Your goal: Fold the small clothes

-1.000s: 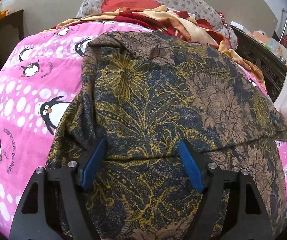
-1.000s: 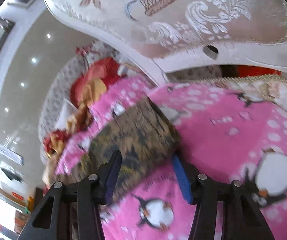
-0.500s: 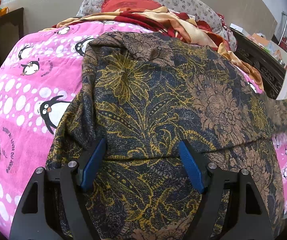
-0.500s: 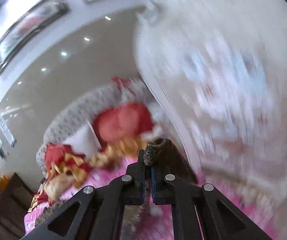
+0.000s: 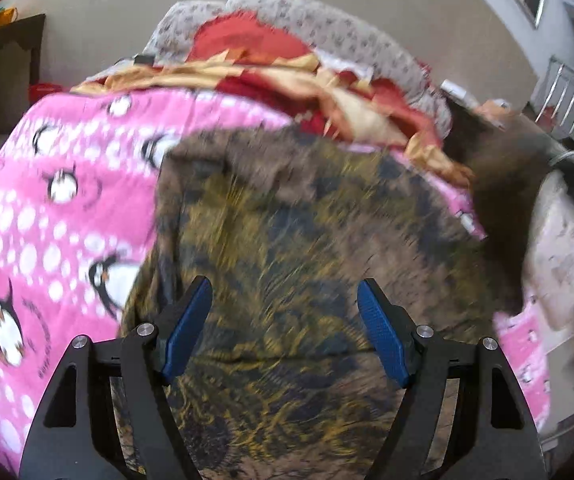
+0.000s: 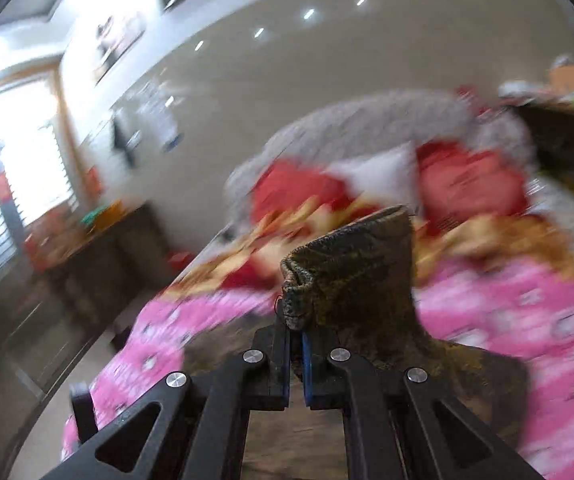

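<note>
A brown and gold flowered garment (image 5: pixel 299 248) lies spread on a pink penguin blanket (image 5: pixel 47 216). My left gripper (image 5: pixel 285 324) is open just above the garment's near part, its blue pads apart. My right gripper (image 6: pixel 295 344) is shut on a corner of the same garment (image 6: pixel 351 276) and holds it up off the bed. In the left wrist view that lifted corner (image 5: pixel 499 184) shows blurred at the right, with the right gripper's dark body behind it.
A red and gold crumpled cloth (image 5: pixel 327 92) and a grey flowered headboard cushion (image 5: pixel 327 28) lie at the far end of the bed. A dark wooden cabinet (image 6: pixel 99 264) stands left of the bed. A white patterned chair (image 5: pixel 559 248) is at the right.
My right gripper closed on the garment's right corner and lifted it up and over the bed. The left gripper stayed open and rose a little.
</note>
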Demonstrator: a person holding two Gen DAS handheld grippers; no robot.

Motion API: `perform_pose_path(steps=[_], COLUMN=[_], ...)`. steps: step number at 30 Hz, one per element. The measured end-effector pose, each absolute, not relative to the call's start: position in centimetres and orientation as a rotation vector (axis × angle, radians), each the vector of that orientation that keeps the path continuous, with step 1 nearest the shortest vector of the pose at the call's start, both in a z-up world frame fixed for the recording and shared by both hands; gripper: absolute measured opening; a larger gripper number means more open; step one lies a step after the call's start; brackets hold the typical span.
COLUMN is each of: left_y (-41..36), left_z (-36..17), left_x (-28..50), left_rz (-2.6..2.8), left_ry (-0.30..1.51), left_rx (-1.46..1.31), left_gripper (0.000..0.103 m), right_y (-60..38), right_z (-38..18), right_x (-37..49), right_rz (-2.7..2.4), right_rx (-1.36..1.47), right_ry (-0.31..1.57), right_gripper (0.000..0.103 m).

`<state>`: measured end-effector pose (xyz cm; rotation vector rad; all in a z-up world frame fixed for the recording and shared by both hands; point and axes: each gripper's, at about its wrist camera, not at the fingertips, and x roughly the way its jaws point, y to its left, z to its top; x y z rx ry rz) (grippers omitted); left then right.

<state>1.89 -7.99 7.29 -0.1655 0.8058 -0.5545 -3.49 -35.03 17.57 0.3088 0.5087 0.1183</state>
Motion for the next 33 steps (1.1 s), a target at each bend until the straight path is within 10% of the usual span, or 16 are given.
perform_pose_path(steps=[11, 15, 23, 33], left_y=[-12.9, -16.4, -16.3, -16.5], left_z=[4.2, 2.0, 2.1, 3.2], left_x=[5.1, 6.2, 7.8, 7.4], left_rz=[-0.81, -0.828, -0.9, -0.854], left_ry=[1.062, 1.125, 1.089, 1.003], left_rx=[-0.253, -0.203, -0.361, -0.362], left_gripper=[0.076, 0.076, 0.076, 0.018], right_y=[-27.7, -28.2, -27.4, -26.8], right_z=[2.2, 3.1, 2.9, 2.3], right_x=[-0.1, -3.2, -11.3, -10.5], right_rz=[0.172, 0.175, 0.061, 0.022], right_rx=[0.226, 0.179, -0.057, -0.113], right_ry=[0.817, 0.814, 0.784, 0.798], right_gripper=[0.006, 0.062, 0.067, 0.07])
